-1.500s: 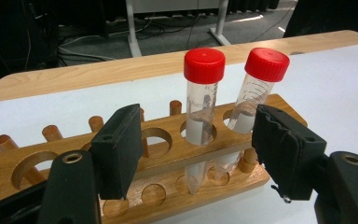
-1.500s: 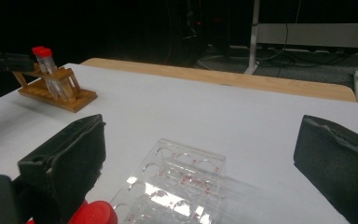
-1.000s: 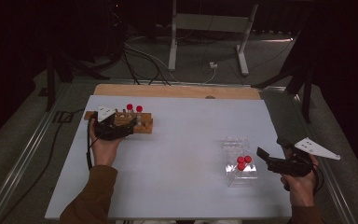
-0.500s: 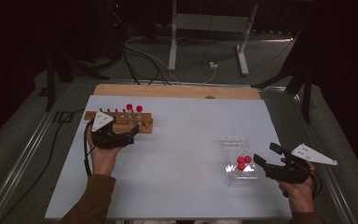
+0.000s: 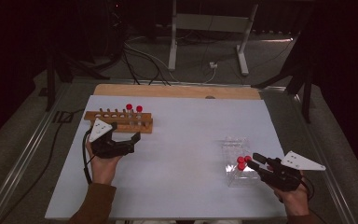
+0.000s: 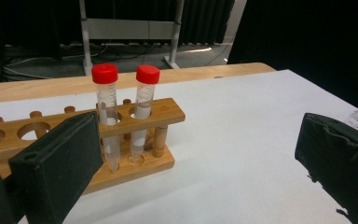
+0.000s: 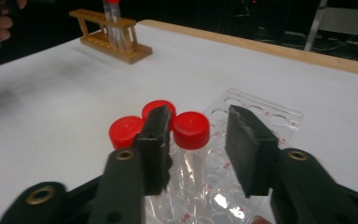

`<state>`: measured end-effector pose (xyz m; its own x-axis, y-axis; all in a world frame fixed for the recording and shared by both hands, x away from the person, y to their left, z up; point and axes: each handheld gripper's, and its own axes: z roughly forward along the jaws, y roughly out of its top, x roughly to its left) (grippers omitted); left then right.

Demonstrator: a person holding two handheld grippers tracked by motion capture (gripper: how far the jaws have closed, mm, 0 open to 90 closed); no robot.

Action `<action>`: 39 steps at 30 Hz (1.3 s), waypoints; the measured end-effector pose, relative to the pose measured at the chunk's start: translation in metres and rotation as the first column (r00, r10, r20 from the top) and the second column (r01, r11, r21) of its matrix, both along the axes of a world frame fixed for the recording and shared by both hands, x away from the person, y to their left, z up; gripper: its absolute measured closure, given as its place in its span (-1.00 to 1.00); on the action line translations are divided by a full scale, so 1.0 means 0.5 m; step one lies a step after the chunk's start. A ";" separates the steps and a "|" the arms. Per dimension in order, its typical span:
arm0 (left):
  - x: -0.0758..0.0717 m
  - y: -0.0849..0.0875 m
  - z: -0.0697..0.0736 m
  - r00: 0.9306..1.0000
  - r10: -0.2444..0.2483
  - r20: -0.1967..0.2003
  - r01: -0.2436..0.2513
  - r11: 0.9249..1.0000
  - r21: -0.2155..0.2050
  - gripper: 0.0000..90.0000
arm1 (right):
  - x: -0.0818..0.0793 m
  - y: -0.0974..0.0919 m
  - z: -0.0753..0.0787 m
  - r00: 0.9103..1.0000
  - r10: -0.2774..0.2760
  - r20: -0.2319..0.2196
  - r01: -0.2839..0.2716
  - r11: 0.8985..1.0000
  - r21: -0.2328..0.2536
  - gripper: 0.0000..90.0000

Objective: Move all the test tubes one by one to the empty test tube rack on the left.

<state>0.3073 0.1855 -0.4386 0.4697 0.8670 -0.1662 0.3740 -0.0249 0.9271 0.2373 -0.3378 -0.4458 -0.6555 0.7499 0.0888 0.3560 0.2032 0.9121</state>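
A wooden rack (image 5: 121, 122) (image 6: 163, 112) holds two upright red-capped tubes (image 6: 105, 74) (image 6: 148, 74) at its right end. My left gripper (image 5: 125, 131) (image 6: 196, 140) stands just in front of it, open wide and empty. At the right a clear plastic rack (image 5: 237, 161) (image 7: 261, 112) holds three red-capped tubes. My right gripper (image 5: 252, 161) (image 7: 199, 119) reaches in from the right and its jaws have just been closing. One tube's cap (image 7: 191, 129) sits between them, against the left pad, with a gap to the right pad.
A white sheet (image 5: 186, 140) covers the table, with a wooden strip (image 5: 177, 91) along its far edge. The wooden rack (image 7: 112, 35) is far off in the right gripper view. Cables and a metal stand (image 5: 209, 28) lie on the floor beyond.
My left gripper has drawn back from the wooden rack toward the person. My right gripper has moved left to the tubes in the clear rack, and its jaws have narrowed.
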 end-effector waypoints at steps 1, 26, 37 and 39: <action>-0.002 0.001 -0.001 1.000 0.001 -0.001 -0.001 1.000 -0.003 -0.97 | 0.000 0.000 -0.001 1.000 0.005 0.000 -0.005 1.000 -0.002 0.39; -0.013 0.009 -0.019 1.000 0.008 -0.016 -0.008 1.000 -0.008 -0.97 | 0.011 0.010 -0.043 0.999 0.028 -0.016 -0.029 0.997 -0.066 0.65; -0.020 0.017 -0.022 1.000 0.016 -0.016 -0.016 1.000 0.000 -0.97 | 0.004 0.008 -0.016 1.000 0.015 0.017 -0.014 0.999 -0.048 0.66; -0.019 0.017 -0.022 1.000 0.015 -0.016 -0.015 1.000 0.002 -0.98 | 0.003 0.007 -0.012 1.000 0.012 0.018 -0.011 0.999 -0.043 0.66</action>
